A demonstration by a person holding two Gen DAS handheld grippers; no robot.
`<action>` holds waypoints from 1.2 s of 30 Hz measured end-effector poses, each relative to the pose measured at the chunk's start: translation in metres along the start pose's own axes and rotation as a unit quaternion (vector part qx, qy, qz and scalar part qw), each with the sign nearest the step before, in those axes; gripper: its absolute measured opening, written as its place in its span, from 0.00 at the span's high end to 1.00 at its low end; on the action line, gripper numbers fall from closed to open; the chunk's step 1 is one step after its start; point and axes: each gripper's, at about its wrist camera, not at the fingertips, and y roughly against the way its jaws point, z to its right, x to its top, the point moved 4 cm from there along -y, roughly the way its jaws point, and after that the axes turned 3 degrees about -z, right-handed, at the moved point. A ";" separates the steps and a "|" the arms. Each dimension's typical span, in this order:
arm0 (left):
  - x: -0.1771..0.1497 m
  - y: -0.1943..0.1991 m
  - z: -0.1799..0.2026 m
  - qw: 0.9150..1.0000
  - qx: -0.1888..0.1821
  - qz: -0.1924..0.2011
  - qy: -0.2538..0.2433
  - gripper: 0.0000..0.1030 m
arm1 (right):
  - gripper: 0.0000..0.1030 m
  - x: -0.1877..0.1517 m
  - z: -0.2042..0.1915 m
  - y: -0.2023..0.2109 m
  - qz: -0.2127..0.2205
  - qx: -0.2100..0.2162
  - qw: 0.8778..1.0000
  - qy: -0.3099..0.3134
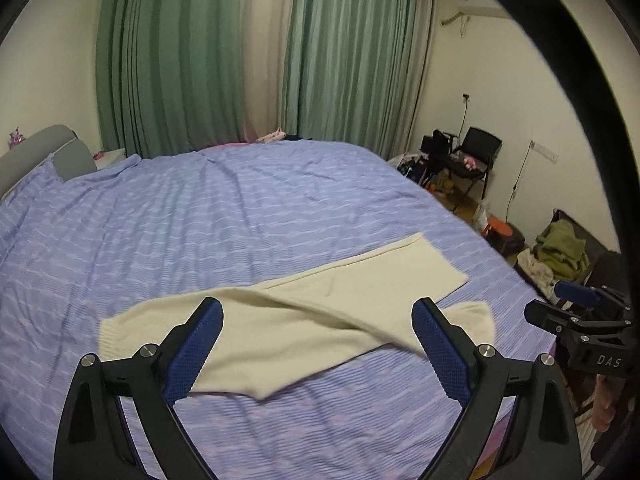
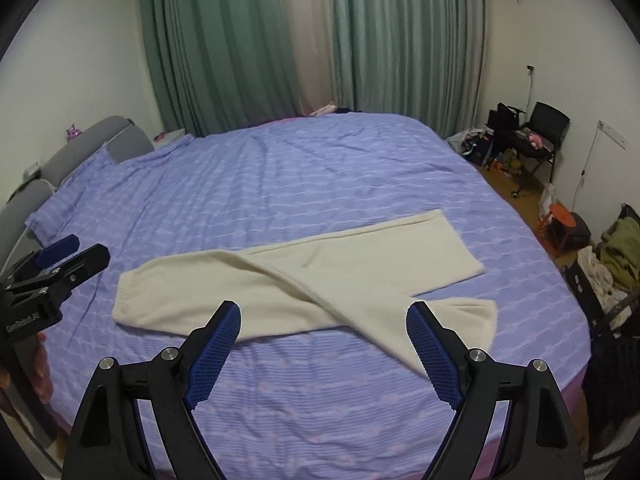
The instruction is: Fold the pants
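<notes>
Cream fleece pants (image 1: 280,332) lie flat on purple striped bed (image 1: 240,208), legs crossed. Left gripper (image 1: 318,344), right gripper (image 2: 324,344): jaws wide, empty. Uncross legs, align cuffs before you fold.

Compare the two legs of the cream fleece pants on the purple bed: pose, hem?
The far leg of the cream fleece pants lies straight, angled up toward the right; the near leg crosses under it and bends toward the bed's near edge. The far leg ends in a flat, straight open hem; the near leg's end looks rounded and gathered. Both lie on the purple bed cover, ungripped.
</notes>
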 end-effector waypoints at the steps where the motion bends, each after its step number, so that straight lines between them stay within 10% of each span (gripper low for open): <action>1: -0.001 -0.003 0.013 1.000 0.001 0.000 0.006 0.06 | 0.17 0.000 0.013 -0.001 0.001 0.005 1.000 -0.002; 16: -0.038 -0.078 0.160 0.995 0.055 -0.055 0.055 0.06 | 0.17 -0.014 0.185 -0.061 -0.058 0.087 0.994 -0.021; 36: -0.110 -0.283 0.167 0.980 0.014 -0.191 0.055 0.07 | 0.18 -0.139 0.263 -0.218 -0.187 0.050 0.961 -0.196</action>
